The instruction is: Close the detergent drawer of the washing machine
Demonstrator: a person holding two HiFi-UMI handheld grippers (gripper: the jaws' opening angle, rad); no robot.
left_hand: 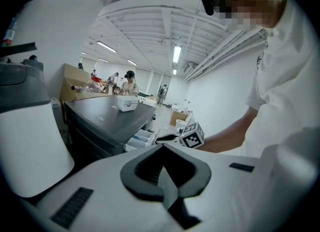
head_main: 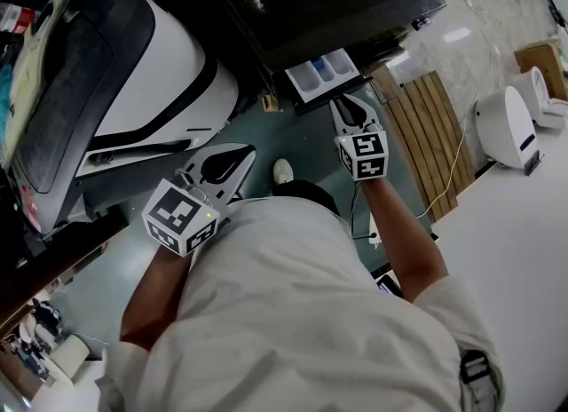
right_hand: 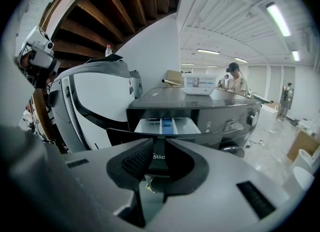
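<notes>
- Two-jaw left gripper (head_main: 241, 158): fingers together, empty, well apart from the drawer.
- Right gripper (head_main: 343, 105): fingers slightly apart, tips at the dark front panel of the white-and-blue detergent drawer (head_main: 323, 74).
- Pulled out at the top left front corner of the dark grey washing machine (head_main: 302, 6).

right tongs (right_hand: 159, 162) block the middle of the detergent drawer (right_hand: 167, 125) front panel; print there cut to "Mid". Can't tell if tips touch it. washing machine (right_hand: 220, 113) lower front mostly hidden behind them. people (left_hand: 130, 82) far beyond left tongs (left_hand: 164, 173): too small to read.
</notes>
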